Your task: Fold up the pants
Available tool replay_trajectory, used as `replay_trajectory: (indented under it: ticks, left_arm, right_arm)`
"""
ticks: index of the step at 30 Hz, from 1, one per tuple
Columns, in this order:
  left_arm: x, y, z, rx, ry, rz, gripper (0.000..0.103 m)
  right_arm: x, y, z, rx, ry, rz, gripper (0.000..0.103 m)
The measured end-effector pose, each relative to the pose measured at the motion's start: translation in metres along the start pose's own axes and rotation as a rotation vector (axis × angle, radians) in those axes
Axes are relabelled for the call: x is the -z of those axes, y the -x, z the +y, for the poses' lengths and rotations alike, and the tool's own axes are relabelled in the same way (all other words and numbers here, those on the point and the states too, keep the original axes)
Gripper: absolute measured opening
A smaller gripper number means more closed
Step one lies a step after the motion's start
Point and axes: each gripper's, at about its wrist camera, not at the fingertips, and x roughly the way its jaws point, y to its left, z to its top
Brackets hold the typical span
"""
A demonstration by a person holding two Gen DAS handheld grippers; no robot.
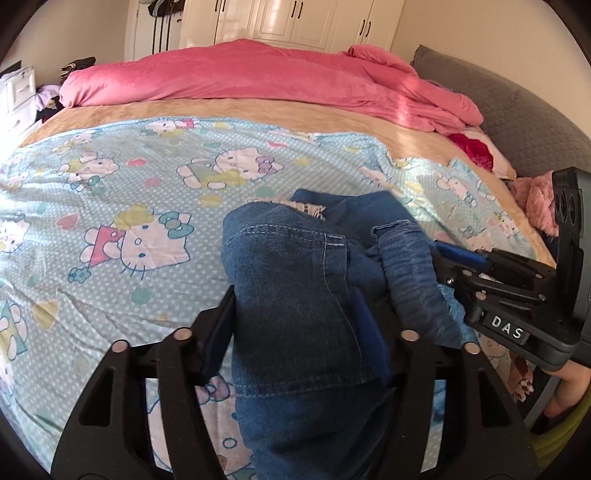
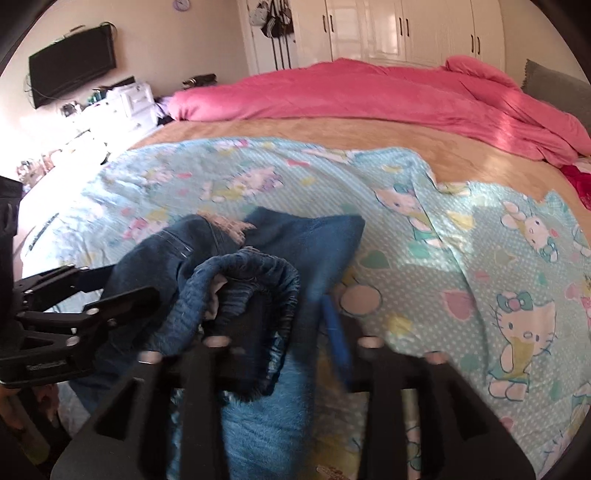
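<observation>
Blue jeans (image 1: 288, 280) lie bunched in a folded heap on the light-blue cartoon-cat sheet (image 1: 122, 177). In the left wrist view my left gripper (image 1: 295, 299) straddles a thick fold of denim; its jaws stand open around it, and the right pad is half covered by cloth. My right gripper (image 1: 448, 269) comes in from the right beside the elastic waistband (image 1: 410, 273). Seen from the right wrist, the jeans (image 2: 317, 236) sit ahead and the waistband (image 2: 255, 266) drapes over the left finger of my right gripper (image 2: 280, 310). Its blue right pad stands apart from the cloth. The left gripper (image 2: 122, 284) shows at the left.
A pink duvet (image 1: 258, 77) is heaped along the far side of the bed, and a grey headboard (image 1: 517, 107) stands to the right. Pink plush items (image 1: 539, 206) lie near the right edge. White wardrobes (image 2: 406, 29), a wall TV (image 2: 70, 62) and white drawers (image 2: 133, 103) stand behind.
</observation>
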Motion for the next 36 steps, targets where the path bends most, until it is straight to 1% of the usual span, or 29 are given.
replay_trajectory:
  ticks: [2, 4, 10, 14, 17, 18, 19, 22, 23, 24, 25, 26, 28, 29, 30, 31, 34, 36]
  left_arm:
    - [0.003, -0.002, 0.002, 0.0, 0.004, 0.007, 0.058]
    - [0.005, -0.006, 0.002, -0.007, 0.0, 0.02, 0.061]
    - [0.012, -0.016, 0.003, -0.02, 0.002, 0.057, 0.067]
    - [0.015, -0.019, 0.004, -0.021, 0.007, 0.068, 0.068]
    - [0.014, -0.018, 0.005, -0.016, 0.016, 0.069, 0.068]
    - [0.014, -0.017, 0.005, -0.017, 0.014, 0.066, 0.069]
    - [0.014, -0.015, 0.005, -0.019, 0.013, 0.064, 0.069]
    - [0.014, -0.011, 0.006, -0.019, 0.016, 0.059, 0.07]
    - [0.014, -0.009, 0.006, -0.018, 0.02, 0.056, 0.071]
    - [0.015, -0.007, 0.007, -0.018, 0.022, 0.055, 0.072]
    - [0.014, -0.005, 0.007, -0.018, 0.024, 0.052, 0.072]
    - [0.014, -0.002, 0.007, -0.018, 0.025, 0.046, 0.072]
    - [0.013, 0.003, 0.007, -0.018, 0.028, 0.038, 0.077]
    - [0.012, 0.005, 0.007, -0.018, 0.029, 0.033, 0.079]
    - [0.012, 0.01, 0.007, -0.02, 0.03, 0.026, 0.082]
    - [0.011, 0.012, 0.007, -0.019, 0.03, 0.022, 0.086]
    - [0.01, 0.026, 0.006, -0.016, 0.031, -0.005, 0.093]
    - [0.009, 0.037, 0.005, -0.022, 0.032, -0.029, 0.093]
  right_arm:
    - [0.003, -0.002, -0.005, 0.011, -0.007, 0.009, 0.05]
    - [0.006, -0.006, -0.007, 0.04, -0.006, 0.028, 0.051]
    - [0.016, -0.022, -0.018, 0.072, -0.018, 0.106, 0.052]
    - [0.018, -0.024, -0.017, 0.078, -0.016, 0.114, 0.053]
    - [0.017, -0.021, -0.019, 0.065, -0.03, 0.11, 0.053]
    - [0.017, -0.019, -0.02, 0.058, -0.037, 0.106, 0.056]
    - [0.017, -0.017, -0.02, 0.059, -0.041, 0.101, 0.058]
    - [0.017, -0.005, -0.021, 0.052, -0.053, 0.071, 0.059]
    - [0.017, -0.001, -0.021, 0.055, -0.056, 0.061, 0.062]
    - [0.016, 0.003, -0.022, 0.06, -0.058, 0.051, 0.069]
    - [0.016, 0.01, -0.022, 0.064, -0.059, 0.033, 0.073]
    - [0.016, 0.015, -0.022, 0.067, -0.06, 0.02, 0.072]
    - [0.014, 0.027, -0.022, 0.074, -0.065, -0.009, 0.073]
    - [0.013, 0.031, -0.023, 0.075, -0.07, -0.02, 0.082]
    - [0.013, 0.037, -0.023, 0.074, -0.076, -0.037, 0.094]
    - [0.012, 0.047, -0.024, 0.069, -0.086, -0.07, 0.095]
    - [0.012, 0.064, -0.022, 0.061, -0.087, -0.115, 0.098]
    - [0.013, 0.074, -0.02, 0.066, -0.082, -0.136, 0.098]
